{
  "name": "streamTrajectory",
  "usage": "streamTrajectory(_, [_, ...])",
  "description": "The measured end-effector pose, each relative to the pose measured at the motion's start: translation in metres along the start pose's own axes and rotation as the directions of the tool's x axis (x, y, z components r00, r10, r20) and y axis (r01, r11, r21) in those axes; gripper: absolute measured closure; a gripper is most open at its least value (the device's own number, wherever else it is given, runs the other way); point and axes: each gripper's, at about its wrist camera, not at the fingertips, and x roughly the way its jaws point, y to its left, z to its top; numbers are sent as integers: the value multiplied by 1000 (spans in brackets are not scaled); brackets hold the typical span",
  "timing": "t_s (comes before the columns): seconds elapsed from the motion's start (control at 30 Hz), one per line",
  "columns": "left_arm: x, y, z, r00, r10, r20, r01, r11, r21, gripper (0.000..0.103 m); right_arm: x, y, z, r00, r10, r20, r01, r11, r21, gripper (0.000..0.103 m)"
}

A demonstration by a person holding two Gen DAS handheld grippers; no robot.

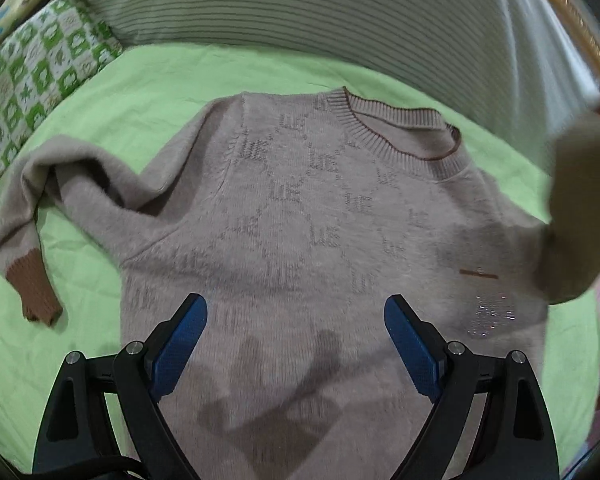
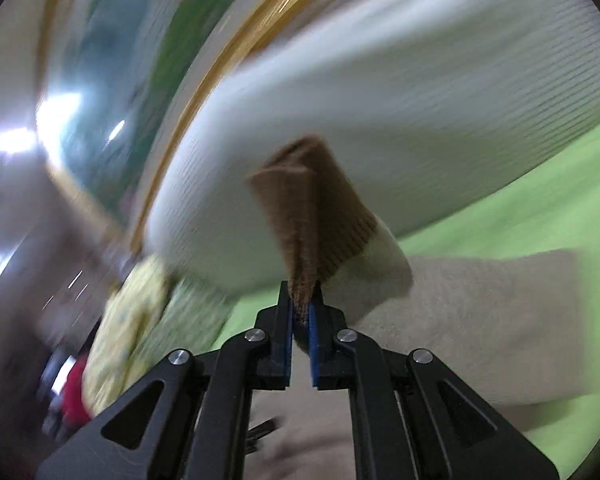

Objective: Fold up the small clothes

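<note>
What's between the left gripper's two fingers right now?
In the left wrist view, the left gripper is open; only the beige sweater's lower front lies between its blue pads, with nothing gripped.

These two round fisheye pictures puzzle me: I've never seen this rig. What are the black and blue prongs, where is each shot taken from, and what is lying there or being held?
No robot here: a person holds a two-finger gripper in each hand, each with a camera looking along its fingers. The prongs are those fingers, black with blue pads.

The left wrist view looks down on a beige sweater spread on a green bedsheet. The left gripper is open above the sweater's lower part, holding nothing. One sleeve with a brown cuff lies out to the side. A striped pillow and a green patterned pillow sit behind.

The right wrist view is blurred. The right gripper is shut on the other sleeve's cuff, lifted off the sheet.
</note>
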Motion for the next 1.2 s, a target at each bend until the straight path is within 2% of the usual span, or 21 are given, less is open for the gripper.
streamTrajectory(0.07, [-4, 5, -2, 1000, -19, -2, 19, 1000, -18, 12, 49, 13, -19, 990, 39, -133, -36, 999, 22, 84])
streamTrajectory(0.13, [-3, 10, -1, 999, -36, -11, 36, 999, -31, 12, 73, 18, -36, 978, 66, -196, -59, 997, 42, 83])
streamTrajectory(0.27, [14, 14, 6, 997, -66, -44, 64, 996, -56, 12, 63, 2, -53, 984, 11, -178, 0, 998, 61, 75])
streamTrajectory(0.43, [50, 21, 17, 987, -112, -113, 93, 984, -154, 12, 12, -61, -49, 983, -143, -116, 160, 975, 154, 71])
streamTrajectory(0.5, [66, 20, 22, 986, -107, -129, 82, 980, -180, 16, -11, -83, -54, 975, -202, -92, 217, 954, 206, 70])
streamTrajectory(0.53, [69, 18, 23, 987, -103, -125, 79, 981, -180, 20, -19, -92, -53, 973, -217, -83, 230, 947, 226, 70])
streamTrajectory(0.57, [71, 13, 25, 989, -102, -111, 83, 983, -166, 37, -32, -103, -53, 966, -250, -67, 259, 932, 255, 70])
streamTrajectory(0.6, [71, 10, 27, 990, -97, -106, 81, 986, -148, 48, -42, -110, -51, 962, -268, -58, 274, 923, 271, 70])
streamTrajectory(0.63, [72, 7, 28, 990, -96, -105, 82, 987, -135, 70, -47, -114, -51, 958, -282, -49, 284, 916, 285, 70])
streamTrajectory(0.67, [71, 6, 29, 987, -129, -101, 116, 985, -127, 91, -53, -120, -51, 954, -297, -38, 294, 907, 300, 70])
streamTrajectory(0.7, [67, 5, 31, 982, -168, -90, 156, 980, -126, 91, -59, -124, -50, 945, -325, -26, 316, 895, 315, 70])
streamTrajectory(0.8, [34, 6, 36, 981, -192, -1, 191, 978, -85, 93, -70, -128, -44, 932, -361, 0, 341, 879, 333, 70])
streamTrajectory(0.9, [-10, 30, 38, 981, -158, 114, 169, 982, -89, 94, -75, -130, -36, 923, -384, 19, 358, 877, 319, 70])
streamTrajectory(0.97, [-18, 51, 37, 983, -134, 125, 148, 983, -113, 94, -73, -131, -32, 915, -402, 18, 379, 876, 300, 69])
streamTrajectory(1.03, [-13, 74, 32, 990, -97, 105, 111, 984, -140, 94, -70, -137, -28, 915, -404, 4, 386, 875, 293, 67])
streamTrajectory(1.2, [-3, 98, 18, 996, -64, 63, 76, 976, -204, 93, -33, -151, -20, 901, -426, -80, 433, 875, 218, 63])
